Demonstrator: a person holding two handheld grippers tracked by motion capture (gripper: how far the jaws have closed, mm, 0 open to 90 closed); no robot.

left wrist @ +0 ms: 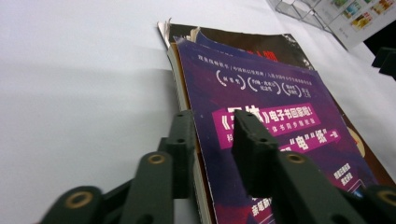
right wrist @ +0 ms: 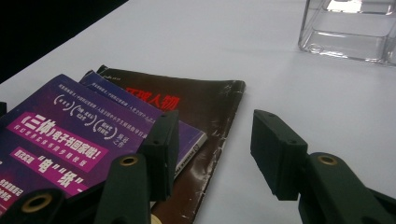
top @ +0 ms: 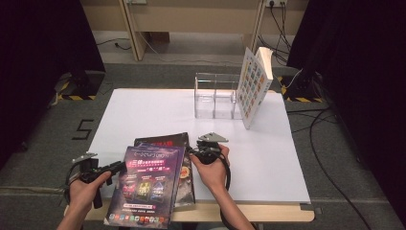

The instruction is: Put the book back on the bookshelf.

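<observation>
A stack of books lies at the table's front left. A purple book (top: pixel 143 187) (left wrist: pixel 280 102) (right wrist: pixel 51 135) is on top, a second purple one (right wrist: pixel 121 98) is under it, and a dark brown book (top: pixel 163 140) (right wrist: pixel 205 102) is at the bottom. My left gripper (top: pixel 119 166) (left wrist: pixel 215 135) is shut on the top purple book's left edge, one jaw on the cover and one below. The top book overhangs the table's front edge. My right gripper (top: pixel 193 152) (right wrist: pixel 215 140) stands open at the stack's right side, its jaws astride the dark book's right edge and holding nothing.
A clear acrylic holder (top: pixel 215 98) (right wrist: pixel 350 32) stands at the back of the white table (top: pixel 158 110). A white book (top: pixel 253 86) leans against its right end. Cables run over the floor to the right.
</observation>
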